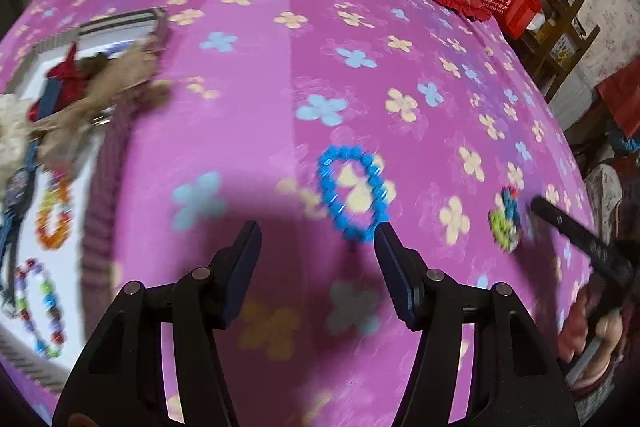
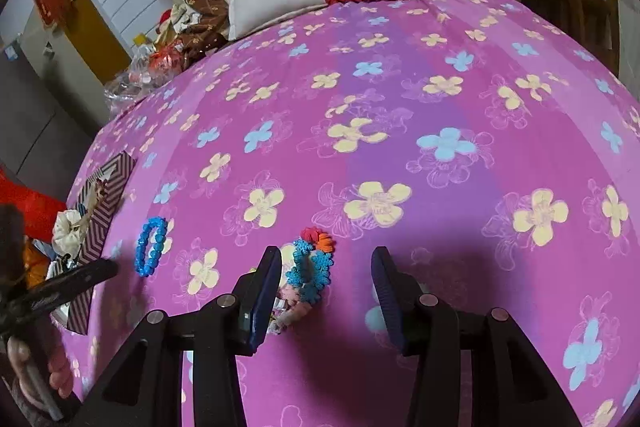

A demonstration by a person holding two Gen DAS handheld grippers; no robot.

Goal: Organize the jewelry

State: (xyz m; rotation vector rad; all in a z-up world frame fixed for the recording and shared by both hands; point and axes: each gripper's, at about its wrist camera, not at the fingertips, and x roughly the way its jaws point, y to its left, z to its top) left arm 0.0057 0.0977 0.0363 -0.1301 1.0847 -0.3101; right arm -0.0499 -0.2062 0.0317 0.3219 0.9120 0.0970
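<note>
Bracelets are already lying in the white box (image 1: 100, 49) at the bed's (image 1: 280, 67) left edge; a blue bead bracelet (image 1: 352, 193) and flower bracelet (image 2: 310, 267) are still waiting on the sheet. Left gripper (image 1: 318, 239) and right gripper (image 2: 326, 267) are hovering, fingers spread, holding nothing.

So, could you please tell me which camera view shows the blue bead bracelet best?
The left wrist view: the blue bead bracelet lies large on the bedspread just ahead of the open left gripper, though motion-blurred. The right wrist view shows it sharper but small, off to the left.
</note>
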